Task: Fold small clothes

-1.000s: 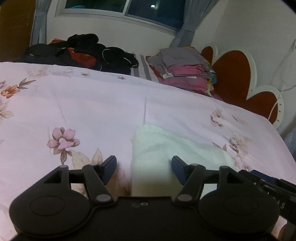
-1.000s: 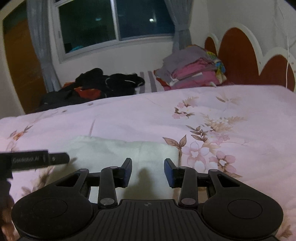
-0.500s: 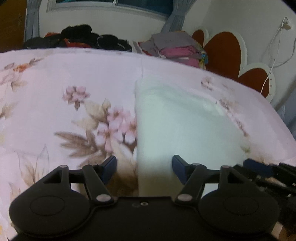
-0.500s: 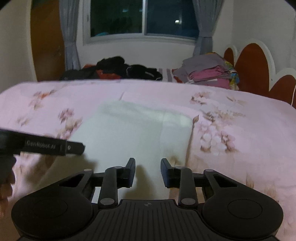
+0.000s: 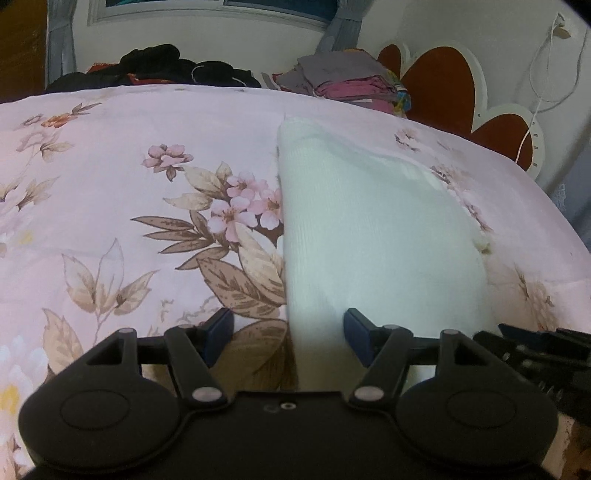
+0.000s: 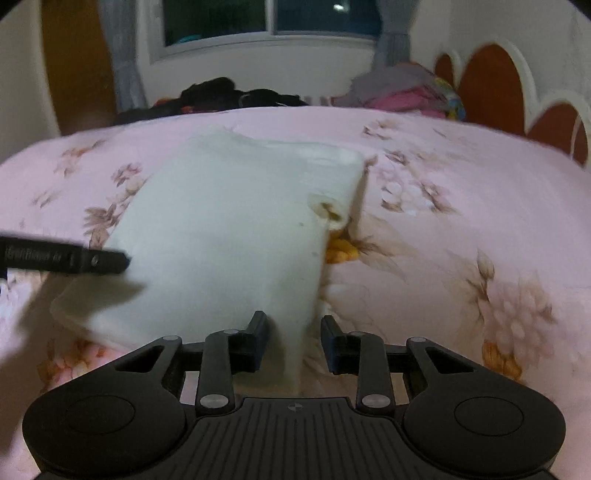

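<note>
White garment (image 5: 373, 236) spread flat on pink floral bedspread (image 5: 110, 177), small brownish stain near right edge. Left edge of garment between fingers of left gripper (image 5: 288, 332), jaws wide apart, gripping nothing. Near right corner between fingers of right gripper (image 6: 293, 341), jaws also apart, cloth not clamped. Left gripper's black finger seen from the side over the garment's left part in right wrist view. Further back: dark clothes heap (image 5: 159, 68), folded stack (image 5: 347, 85), red scalloped headboard (image 5: 439, 85), window (image 6: 269, 18)

Dark window (image 6: 273, 18), floral bedspread (image 5: 110, 166)
</note>
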`<move>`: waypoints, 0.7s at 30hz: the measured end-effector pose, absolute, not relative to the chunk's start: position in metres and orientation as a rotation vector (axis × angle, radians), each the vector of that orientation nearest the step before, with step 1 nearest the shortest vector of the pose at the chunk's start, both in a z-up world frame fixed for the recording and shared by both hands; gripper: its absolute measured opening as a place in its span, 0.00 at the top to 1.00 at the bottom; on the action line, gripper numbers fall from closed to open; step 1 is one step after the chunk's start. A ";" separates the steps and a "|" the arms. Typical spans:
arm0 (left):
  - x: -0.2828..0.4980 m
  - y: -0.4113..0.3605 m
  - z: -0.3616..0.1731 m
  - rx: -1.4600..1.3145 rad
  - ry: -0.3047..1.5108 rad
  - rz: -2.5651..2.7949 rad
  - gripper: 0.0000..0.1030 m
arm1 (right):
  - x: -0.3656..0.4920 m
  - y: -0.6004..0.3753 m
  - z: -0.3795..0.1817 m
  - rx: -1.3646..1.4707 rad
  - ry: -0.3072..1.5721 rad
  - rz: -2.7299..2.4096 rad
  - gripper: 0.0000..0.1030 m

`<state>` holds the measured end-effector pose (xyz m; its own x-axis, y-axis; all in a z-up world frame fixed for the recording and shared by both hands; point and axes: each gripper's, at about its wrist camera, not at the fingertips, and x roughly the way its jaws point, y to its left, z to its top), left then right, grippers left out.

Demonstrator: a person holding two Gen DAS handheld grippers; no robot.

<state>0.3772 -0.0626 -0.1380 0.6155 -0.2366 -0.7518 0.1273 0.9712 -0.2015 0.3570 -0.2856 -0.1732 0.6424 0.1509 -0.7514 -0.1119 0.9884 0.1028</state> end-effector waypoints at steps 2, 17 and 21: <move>0.377 -0.063 -0.137 -0.128 0.891 -0.213 0.36 | 0.353 -0.282 -0.166 0.023 0.840 0.137 0.70; 0.388 -0.059 -0.127 -0.123 0.937 -0.280 0.33 | 0.352 -0.277 -0.173 0.068 0.899 0.024 0.70; 0.387 -0.053 -0.114 -0.128 0.908 -0.300 0.30 | 0.352 -0.276 -0.160 0.082 0.891 0.010 0.70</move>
